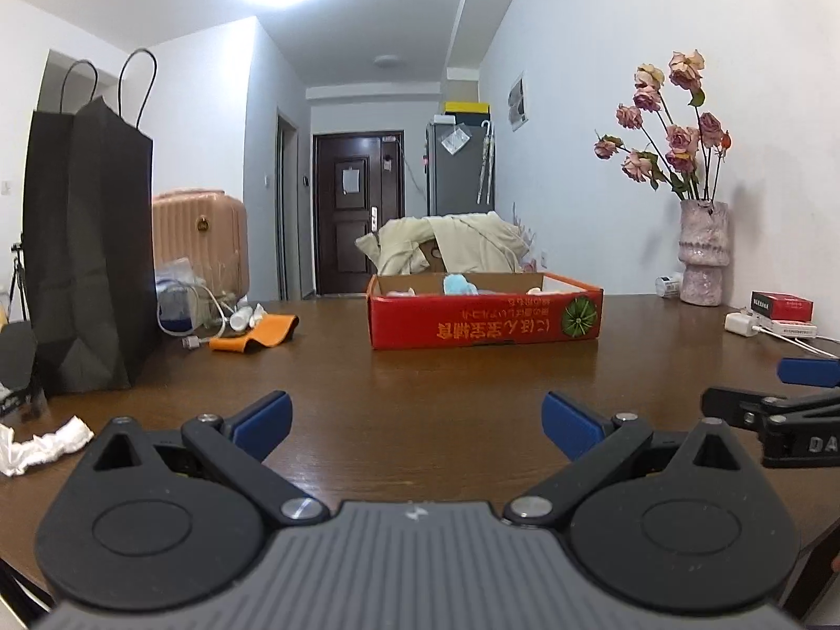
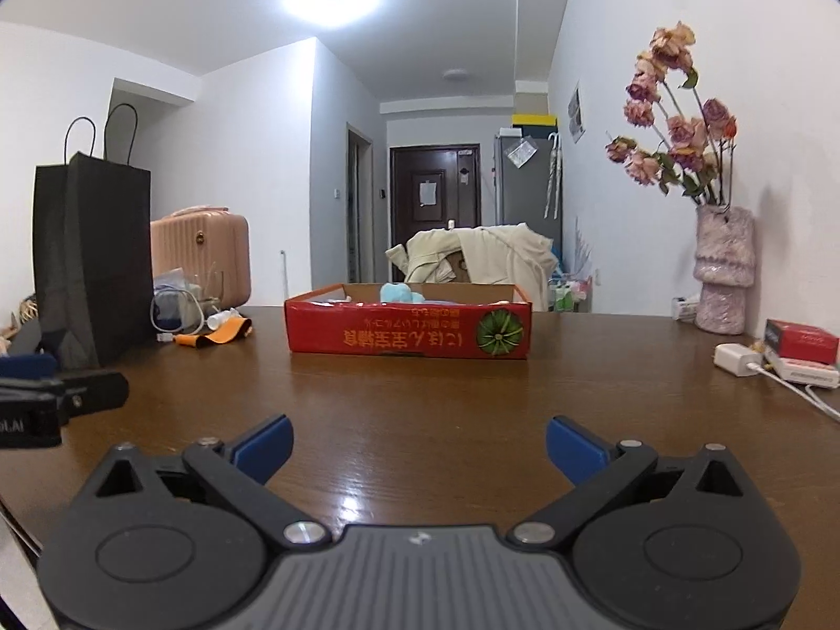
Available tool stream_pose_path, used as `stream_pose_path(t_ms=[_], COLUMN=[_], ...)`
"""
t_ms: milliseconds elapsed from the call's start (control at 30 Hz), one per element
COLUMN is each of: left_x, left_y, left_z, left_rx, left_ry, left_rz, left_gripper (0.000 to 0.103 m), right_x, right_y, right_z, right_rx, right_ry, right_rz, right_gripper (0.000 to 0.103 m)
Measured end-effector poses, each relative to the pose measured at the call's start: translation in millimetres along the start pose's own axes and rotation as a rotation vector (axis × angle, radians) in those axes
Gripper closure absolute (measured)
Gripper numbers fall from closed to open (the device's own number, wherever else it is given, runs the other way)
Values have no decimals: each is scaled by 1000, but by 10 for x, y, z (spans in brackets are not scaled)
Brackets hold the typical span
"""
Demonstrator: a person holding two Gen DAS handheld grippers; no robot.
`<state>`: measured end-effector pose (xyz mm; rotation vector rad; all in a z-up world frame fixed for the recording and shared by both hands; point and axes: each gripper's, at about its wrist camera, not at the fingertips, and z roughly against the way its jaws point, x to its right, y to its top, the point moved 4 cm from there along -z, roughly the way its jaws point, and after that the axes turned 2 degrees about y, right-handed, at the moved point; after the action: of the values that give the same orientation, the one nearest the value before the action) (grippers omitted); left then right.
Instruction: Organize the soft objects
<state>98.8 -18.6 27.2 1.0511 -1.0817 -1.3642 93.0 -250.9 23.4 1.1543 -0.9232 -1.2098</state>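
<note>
A shallow red cardboard box (image 1: 483, 317) stands on the brown table, also in the right wrist view (image 2: 409, 333). A light blue soft toy (image 1: 458, 283) (image 2: 400, 291) and other pale soft items peek above its rim. My left gripper (image 1: 417, 422) is open and empty, low over the table, well short of the box. My right gripper (image 2: 419, 443) is open and empty, level with the left one. The right gripper shows at the right edge of the left wrist view (image 1: 787, 409); the left gripper shows at the left edge of the right wrist view (image 2: 52, 399).
A black paper bag (image 1: 84, 252) stands at the left, with an orange strap (image 1: 254, 335), cables and a crumpled white tissue (image 1: 44, 443) nearby. A vase of dried roses (image 1: 703, 257), a red packet (image 1: 782, 305) and a white charger (image 1: 740, 324) sit at the right.
</note>
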Motion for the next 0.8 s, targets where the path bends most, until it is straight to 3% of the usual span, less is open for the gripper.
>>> stream_pose_path(t_ms=[267, 800], left_x=[-41, -38], left_y=[31, 11], left_z=[22, 16], left_rx=[11, 7], left_ry=[4, -5], left_rz=[17, 17], left_gripper=[0, 0], right_x=[20, 34], right_y=[47, 16], right_z=[132, 40], right_rx=[58, 25], right_ry=[18, 15], right_rz=[-35, -57], right_gripper=[0, 0])
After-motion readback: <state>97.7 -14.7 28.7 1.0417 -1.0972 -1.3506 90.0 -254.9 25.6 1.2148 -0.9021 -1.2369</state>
